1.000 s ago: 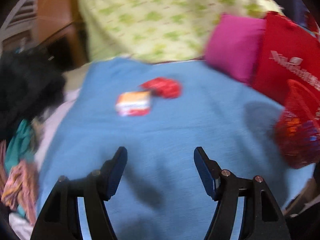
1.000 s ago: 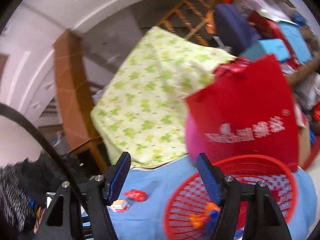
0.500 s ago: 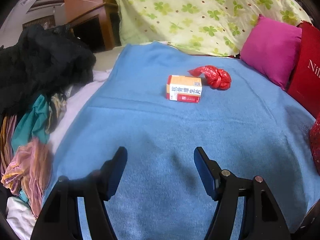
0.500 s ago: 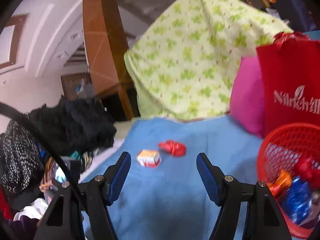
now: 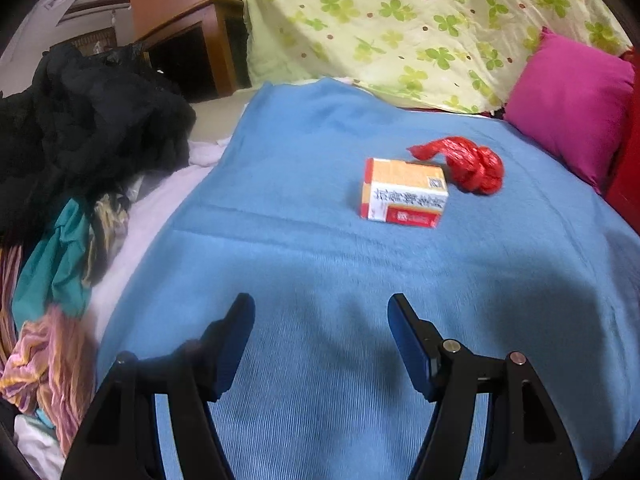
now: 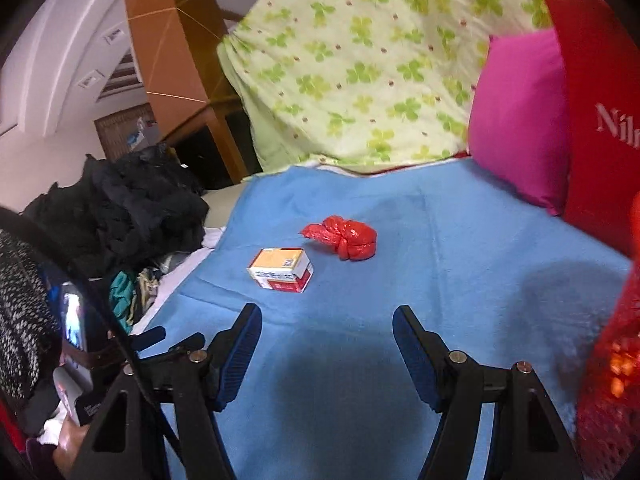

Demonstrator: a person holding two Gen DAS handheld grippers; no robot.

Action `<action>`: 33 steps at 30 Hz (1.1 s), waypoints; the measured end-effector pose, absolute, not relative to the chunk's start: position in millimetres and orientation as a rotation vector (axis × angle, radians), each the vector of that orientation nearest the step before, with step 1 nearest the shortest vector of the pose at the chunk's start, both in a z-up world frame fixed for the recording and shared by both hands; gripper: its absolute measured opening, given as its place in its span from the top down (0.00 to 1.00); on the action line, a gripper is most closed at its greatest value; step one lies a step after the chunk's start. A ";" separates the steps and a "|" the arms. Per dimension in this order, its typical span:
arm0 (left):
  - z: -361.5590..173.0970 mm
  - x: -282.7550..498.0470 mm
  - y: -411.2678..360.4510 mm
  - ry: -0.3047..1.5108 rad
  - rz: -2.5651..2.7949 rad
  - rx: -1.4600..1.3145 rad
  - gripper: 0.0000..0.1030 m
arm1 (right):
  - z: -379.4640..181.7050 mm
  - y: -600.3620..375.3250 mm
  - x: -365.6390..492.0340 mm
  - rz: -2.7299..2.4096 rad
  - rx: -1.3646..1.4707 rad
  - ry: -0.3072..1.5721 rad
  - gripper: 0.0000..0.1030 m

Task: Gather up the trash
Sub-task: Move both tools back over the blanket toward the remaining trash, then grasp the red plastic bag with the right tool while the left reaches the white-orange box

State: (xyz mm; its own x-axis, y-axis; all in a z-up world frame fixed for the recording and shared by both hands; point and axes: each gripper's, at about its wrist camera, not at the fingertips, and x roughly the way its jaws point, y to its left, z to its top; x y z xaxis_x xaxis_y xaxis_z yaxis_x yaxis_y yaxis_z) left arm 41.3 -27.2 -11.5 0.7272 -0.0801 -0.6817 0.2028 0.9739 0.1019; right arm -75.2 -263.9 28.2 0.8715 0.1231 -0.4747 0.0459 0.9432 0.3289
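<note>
A small orange, white and red carton (image 5: 404,194) (image 6: 282,269) lies on the blue blanket (image 5: 320,264) (image 6: 440,240). Just behind it to the right sits a knotted red plastic bag (image 5: 468,164) (image 6: 346,238). My left gripper (image 5: 322,310) hovers open over bare blanket, short of the carton and a little left of it. My right gripper (image 6: 328,320) is open too, with nothing between its fingers, the carton ahead to its left. A red mesh basket (image 6: 612,360) shows at the right edge of the right wrist view, something orange inside.
A heap of black and coloured clothes (image 5: 72,152) (image 6: 120,216) fills the left side. A green-clover quilt (image 5: 420,28) (image 6: 360,60), a pink pillow (image 5: 568,104) (image 6: 520,120) and a red bag (image 6: 600,120) line the back and right. The other gripper's body (image 6: 80,352) sits at lower left.
Both views have swung down and left toward the blanket. The carton and red bag are larger and closer in both; the basket has slid to the right wrist view's right edge. Both jaws keep the same width.
</note>
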 end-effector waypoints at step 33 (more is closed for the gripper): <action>-16.0 122.5 -19.2 0.805 -0.144 -0.074 0.32 | -35.5 -295.4 168.2 -0.001 0.376 0.701 0.51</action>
State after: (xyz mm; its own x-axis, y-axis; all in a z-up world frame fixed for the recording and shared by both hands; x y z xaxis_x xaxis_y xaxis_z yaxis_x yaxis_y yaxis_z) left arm 122.5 -19.2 -16.0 0.6840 -0.1562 -0.7126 0.0997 0.9877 -0.1208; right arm 168.2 -295.4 -35.5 0.7672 0.1241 -0.6293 0.1256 0.9331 0.3371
